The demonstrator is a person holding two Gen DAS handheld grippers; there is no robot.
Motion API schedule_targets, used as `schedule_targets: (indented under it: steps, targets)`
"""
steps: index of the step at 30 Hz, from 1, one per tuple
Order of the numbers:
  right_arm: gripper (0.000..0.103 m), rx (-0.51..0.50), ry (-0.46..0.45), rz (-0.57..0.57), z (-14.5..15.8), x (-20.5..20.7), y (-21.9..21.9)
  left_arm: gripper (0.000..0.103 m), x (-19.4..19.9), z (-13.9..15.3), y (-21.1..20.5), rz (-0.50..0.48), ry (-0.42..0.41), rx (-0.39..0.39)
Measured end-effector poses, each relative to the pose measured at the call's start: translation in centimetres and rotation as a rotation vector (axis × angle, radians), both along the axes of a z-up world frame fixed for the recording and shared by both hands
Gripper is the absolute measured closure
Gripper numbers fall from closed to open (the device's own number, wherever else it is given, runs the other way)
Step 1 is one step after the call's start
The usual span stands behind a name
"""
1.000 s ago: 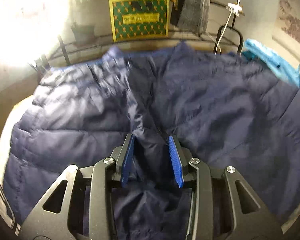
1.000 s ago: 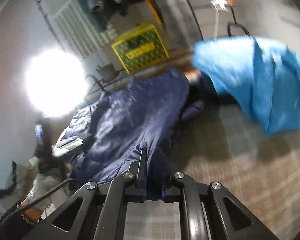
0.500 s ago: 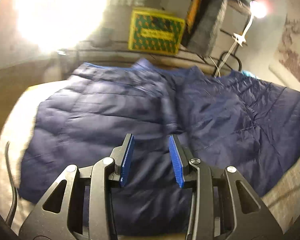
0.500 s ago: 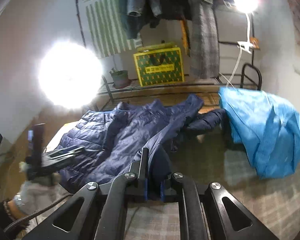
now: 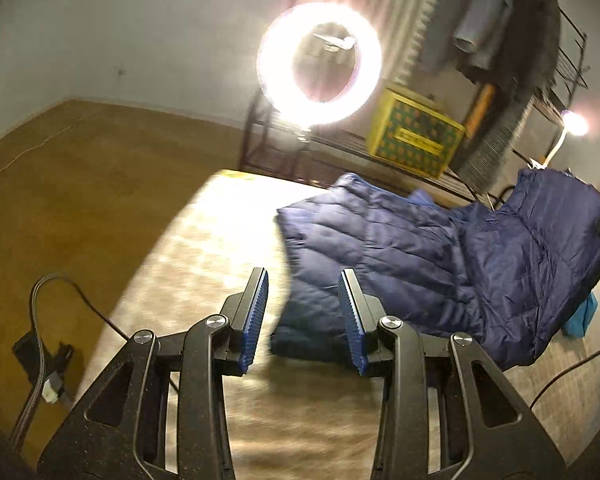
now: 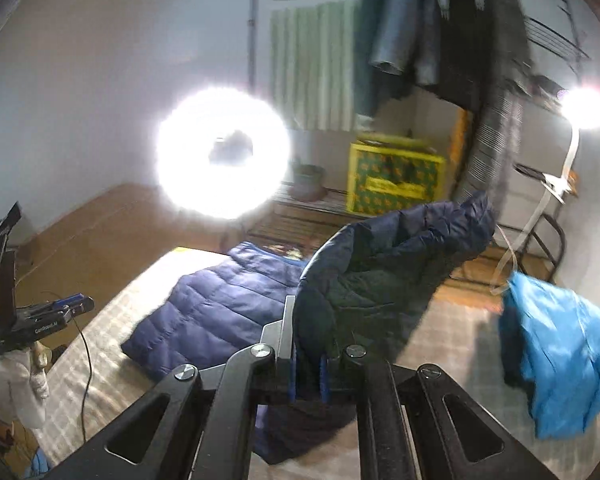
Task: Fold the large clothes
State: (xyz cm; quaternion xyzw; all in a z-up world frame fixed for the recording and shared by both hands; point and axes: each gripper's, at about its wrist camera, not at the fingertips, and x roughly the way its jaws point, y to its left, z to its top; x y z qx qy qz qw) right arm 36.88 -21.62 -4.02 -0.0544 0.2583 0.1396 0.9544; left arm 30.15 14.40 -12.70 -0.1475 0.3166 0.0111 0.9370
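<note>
Left wrist view: the left gripper (image 5: 303, 312) hangs above the bed with its blue ribbed pads parted and nothing between them. Ahead of it and to its right lies the navy quilted puffer jacket (image 5: 440, 264), one side flat on the pale checked bed cover (image 5: 204, 264), the other side raised at the far right. Beyond the gripper a glowing ring light (image 5: 319, 63) stands before a white wall; right of it, a yellow and green patterned box (image 5: 416, 136) sits on a black metal rack (image 5: 340, 148). A brown floor (image 5: 80, 184) runs to the gripper's left, where a black cable (image 5: 40, 320) trails.

Right wrist view: the right gripper (image 6: 309, 376) is clamped tight on a fold of the navy jacket (image 6: 380, 280), which is lifted and billows directly ahead of it. The rest of the jacket lies flat on the checked bed cover (image 6: 112, 352) to the gripper's left. A bright blue garment (image 6: 560, 352) lies heaped on the bed to its right. At far left the other gripper (image 6: 80, 304) shows, held by a person in a white sleeve (image 6: 16, 384). Dark clothes (image 6: 440, 40) hang from the rack beyond, beside a small lit lamp (image 6: 584, 108).
</note>
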Motion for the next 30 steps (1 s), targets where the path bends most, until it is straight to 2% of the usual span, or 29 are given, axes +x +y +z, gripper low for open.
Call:
schedule_targets:
  steps: [6,10,14,18,21,27,30]
  targets:
    - [0.098,-0.038,0.008,0.111,-0.7,2.1,8.2,0.066,-2.3,-1.1,4.1,0.072,0.007,-0.033]
    - [0.098,-0.057,0.051,0.193,-2.8,3.7,14.2,0.066,-3.5,-2.1,6.4,0.111,0.016,-0.068]
    - [0.099,-0.057,0.156,0.264,-7.0,6.2,21.1,0.066,-4.7,-2.7,7.8,0.139,0.027,-0.072]
    - [0.099,-0.165,0.206,0.329,-12.1,7.2,26.8,0.066,-5.4,-3.4,8.9,0.153,0.047,-0.078]
    - [0.099,-0.212,0.221,0.351,-14.4,7.3,28.5,0.066,-5.6,-3.7,9.2,0.156,0.051,-0.067]
    - [0.099,-0.198,0.287,0.379,-17.0,7.6,28.6,0.066,-5.3,-3.2,9.3,0.163,0.038,-0.071]
    - [0.09,-0.145,0.313,0.456,-17.0,7.2,28.2,0.066,-4.8,-2.9,9.2,0.158,0.034,-0.073]
